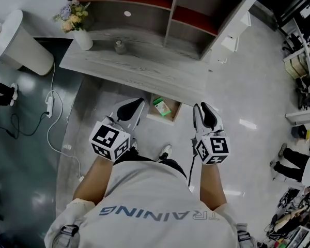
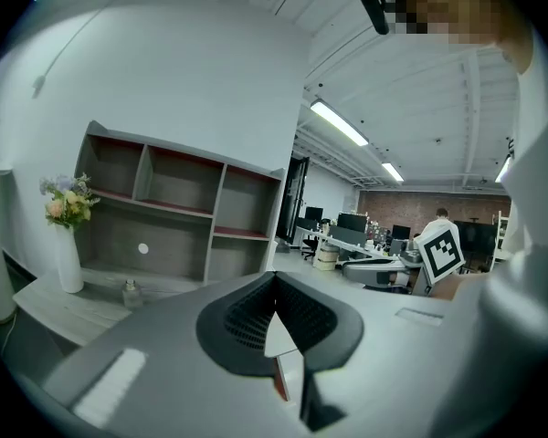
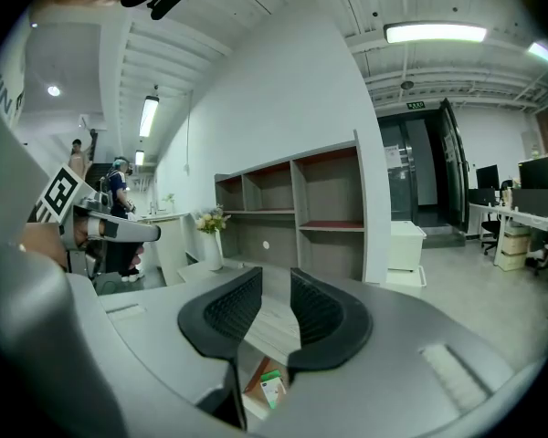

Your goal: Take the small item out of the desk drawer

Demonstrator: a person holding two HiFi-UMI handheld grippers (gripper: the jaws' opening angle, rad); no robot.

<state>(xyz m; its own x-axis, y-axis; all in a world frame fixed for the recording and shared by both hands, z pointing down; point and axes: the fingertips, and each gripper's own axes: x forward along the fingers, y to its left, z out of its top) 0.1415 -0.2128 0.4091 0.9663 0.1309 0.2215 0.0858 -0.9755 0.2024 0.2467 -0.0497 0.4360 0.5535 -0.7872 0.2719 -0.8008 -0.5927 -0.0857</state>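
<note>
Left gripper (image 2: 274, 286) ribbed fingers together; right gripper (image 3: 274, 290) narrowly apart, empty; green-white box (image 1: 161, 107) in open wooden drawer (image 1: 153, 115).

The person holds both grippers out in front of the body, side by side and apart, pointing forward. The left gripper (image 1: 130, 109) has its jaws closed together, with nothing between them. The right gripper (image 1: 205, 115) has its jaws a little apart and empty. Both forearms (image 1: 93, 179) are bare.
</note>
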